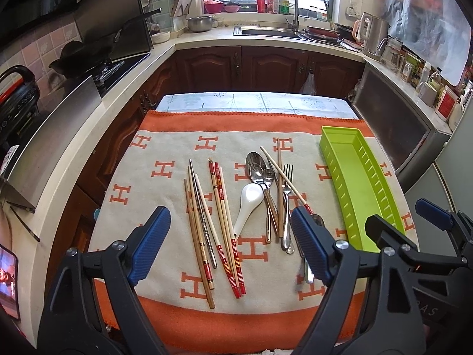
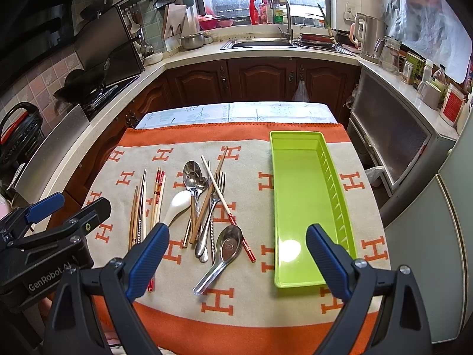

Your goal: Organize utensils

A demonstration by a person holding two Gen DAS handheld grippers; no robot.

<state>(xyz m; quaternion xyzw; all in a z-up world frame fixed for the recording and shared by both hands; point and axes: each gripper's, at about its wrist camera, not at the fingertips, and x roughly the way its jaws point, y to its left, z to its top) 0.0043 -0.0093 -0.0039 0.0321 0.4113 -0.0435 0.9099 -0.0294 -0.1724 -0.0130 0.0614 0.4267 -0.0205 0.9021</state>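
From the left wrist view, the left gripper [image 1: 230, 236] hung over the chopsticks [image 1: 212, 224] with its jaws wide apart and nothing in them. The spoons [image 1: 260, 174] and a fork [image 1: 286, 195] lay on the blanket [image 1: 165, 148], left of the green tray [image 1: 359, 177]. From the right wrist view, the right gripper [image 2: 238, 254] was open too, with nothing in it, above the near end of the tray [image 2: 298, 195] and a big metal spoon [image 2: 224, 251].
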